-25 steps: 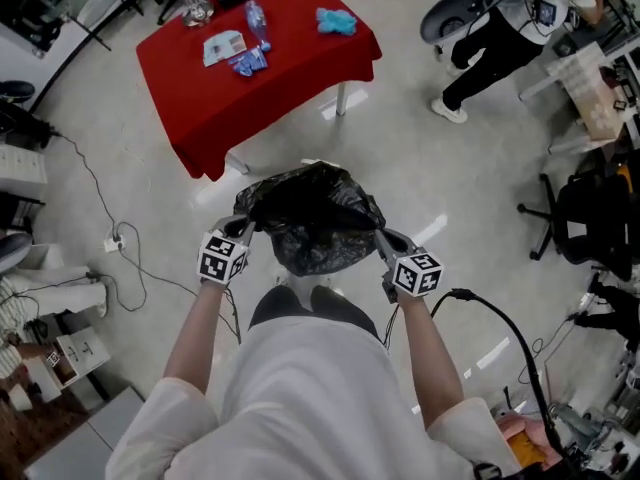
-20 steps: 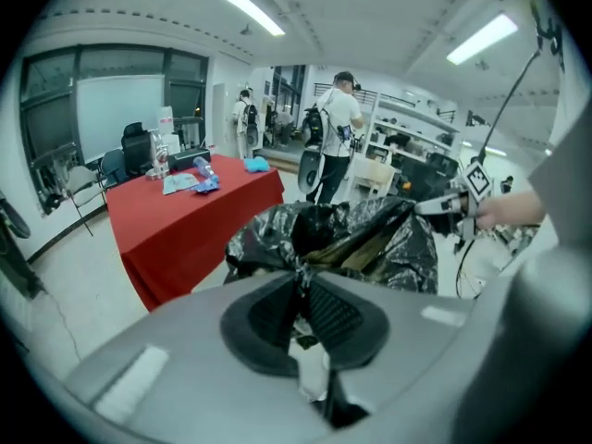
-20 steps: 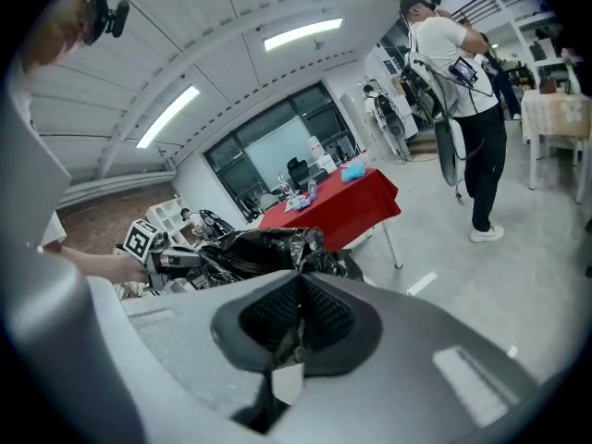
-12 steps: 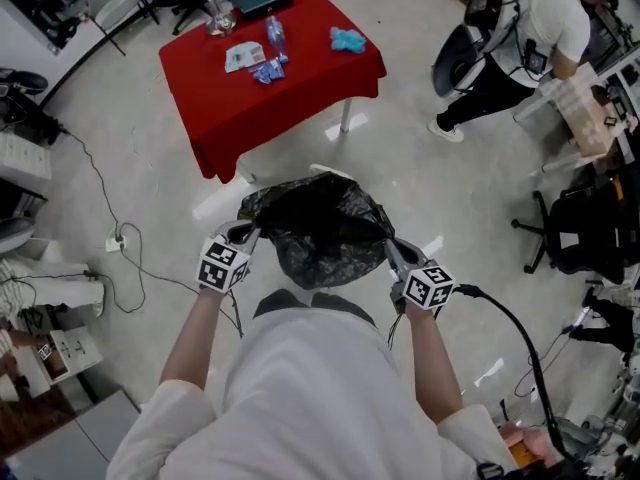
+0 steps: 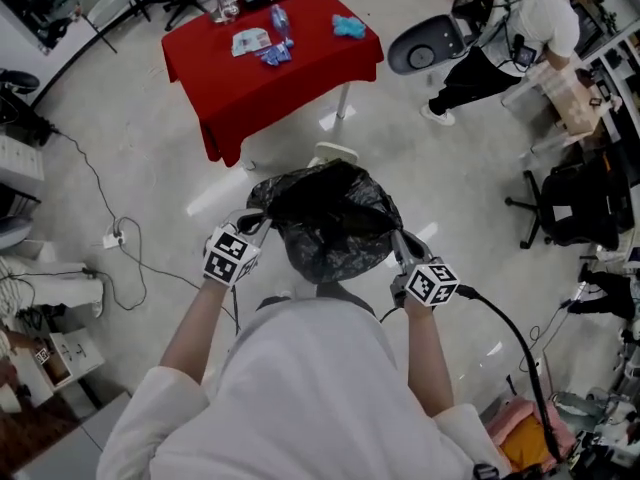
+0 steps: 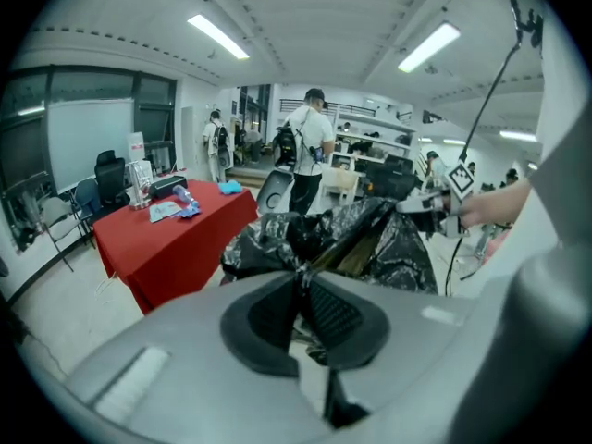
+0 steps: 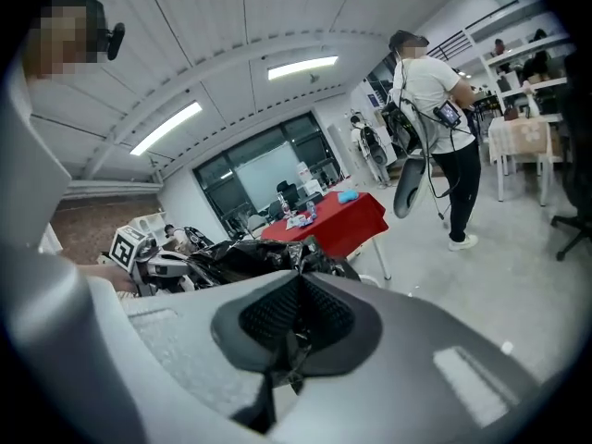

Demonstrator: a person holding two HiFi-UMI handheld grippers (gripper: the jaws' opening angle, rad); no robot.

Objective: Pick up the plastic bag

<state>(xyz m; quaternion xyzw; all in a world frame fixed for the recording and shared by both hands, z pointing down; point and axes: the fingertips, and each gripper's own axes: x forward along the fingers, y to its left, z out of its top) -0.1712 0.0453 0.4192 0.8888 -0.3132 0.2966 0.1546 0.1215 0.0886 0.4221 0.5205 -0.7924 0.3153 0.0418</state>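
Observation:
A full black plastic bag [image 5: 328, 223] hangs in the air between my two grippers, above the pale floor in front of the person's body. My left gripper [image 5: 252, 224] is shut on the bag's left rim, and the film is pinched between its pads [image 6: 301, 280]. My right gripper [image 5: 398, 240] is shut on the bag's right rim, with black film caught between its pads [image 7: 294, 289]. The bag [image 6: 370, 243] stretches taut from one gripper to the other, and its mouth gapes a little at the top. In the right gripper view the bag [image 7: 245, 257] reaches toward the left gripper's marker cube [image 7: 129, 245].
A table with a red cloth [image 5: 262, 63] stands ahead, bearing a bottle, papers and a blue cloth. A person [image 5: 510, 28] walks at the upper right beside office chairs [image 5: 565, 198]. Cables [image 5: 120, 238] trail on the floor at left. A white object [image 5: 335, 153] lies just beyond the bag.
The bag and both grippers have shifted slightly forward and right in the head view; the red table sits farther up. The person at upper right has moved on.

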